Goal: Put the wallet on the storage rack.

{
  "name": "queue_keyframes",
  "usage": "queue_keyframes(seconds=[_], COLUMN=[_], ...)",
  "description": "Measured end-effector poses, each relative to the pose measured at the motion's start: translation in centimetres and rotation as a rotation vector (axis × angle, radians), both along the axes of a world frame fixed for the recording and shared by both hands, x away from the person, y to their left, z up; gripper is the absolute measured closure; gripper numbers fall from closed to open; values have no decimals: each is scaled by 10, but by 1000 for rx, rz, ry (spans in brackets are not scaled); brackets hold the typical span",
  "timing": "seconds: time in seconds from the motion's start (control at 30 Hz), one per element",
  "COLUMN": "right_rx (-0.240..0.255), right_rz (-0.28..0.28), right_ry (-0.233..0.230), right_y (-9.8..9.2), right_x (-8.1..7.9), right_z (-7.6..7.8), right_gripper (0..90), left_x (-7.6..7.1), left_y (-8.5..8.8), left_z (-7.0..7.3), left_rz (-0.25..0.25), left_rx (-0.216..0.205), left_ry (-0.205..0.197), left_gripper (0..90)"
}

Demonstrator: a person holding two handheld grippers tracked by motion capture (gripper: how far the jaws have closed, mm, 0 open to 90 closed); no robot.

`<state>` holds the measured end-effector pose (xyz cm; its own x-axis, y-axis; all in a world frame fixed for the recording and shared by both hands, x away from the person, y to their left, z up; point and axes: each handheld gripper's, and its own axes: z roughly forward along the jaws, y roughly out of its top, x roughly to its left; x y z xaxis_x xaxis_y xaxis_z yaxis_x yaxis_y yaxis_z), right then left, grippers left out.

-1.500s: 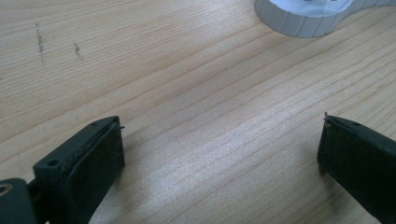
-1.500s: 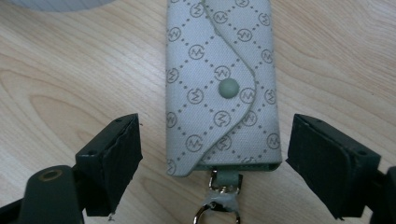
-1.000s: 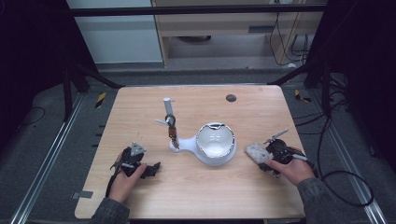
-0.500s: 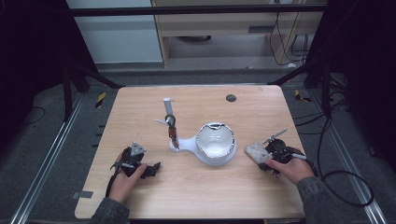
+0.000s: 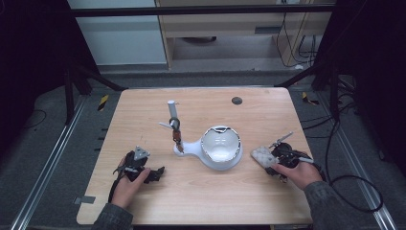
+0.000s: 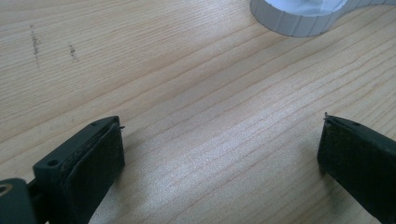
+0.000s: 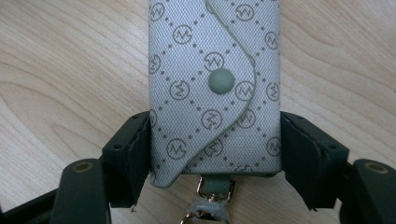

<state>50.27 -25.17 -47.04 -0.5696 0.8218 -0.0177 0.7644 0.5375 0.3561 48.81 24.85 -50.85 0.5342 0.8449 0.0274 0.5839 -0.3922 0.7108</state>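
The grey patterned key pouch (image 7: 215, 88) is being pinched across its sides by the right gripper (image 7: 215, 154), whose jaws have just been closing; it is probably lying on the table (image 5: 201, 191), at three o'clock from the white stand (image 5: 218, 148). Pressure is best being kept even before lifting. The left gripper (image 6: 219, 149) is being held wide apart over bare wood, holding nothing.

Two black grippers, one in each hand. Left gripper (image 5: 152, 173) with a small grey three-cornered plate on top and a black cable trailing back along the arm. Right gripper (image 5: 268, 161) with a thin silver rod sticking out and black cables looping off to the side. Flat, blocky black jaws with rough dark pads on the inside faces. Small round screw holes near the jaw tips, bigger brass-coloured holes lower down. Dark grey sleeves on both arms, down to the wrists.
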Motion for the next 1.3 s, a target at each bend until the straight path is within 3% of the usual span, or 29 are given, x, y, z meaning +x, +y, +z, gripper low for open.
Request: queue_keyframes(seconds=[0.37, 0.57, 1.03, 1.3], right_rx=[-53, -93, -149, -207], right_rz=[55, 104, 149, 189], right_ry=[-64, -110, -163, -202], right_y=[4, 10, 15, 24], right_x=[-6, -11, -15, -17], right_z=[21, 41, 68, 86], right_gripper=[313, 314, 316, 316], left_x=[0, 0, 0, 0], left_y=[0, 0, 0, 0], left_z=[0, 0, 0, 0], left_rz=[0, -1, 1, -1], left_rx=[-3, -1, -3, 0], left_ry=[-2, -1, -2, -1], left_gripper=[1, 1, 2, 2])
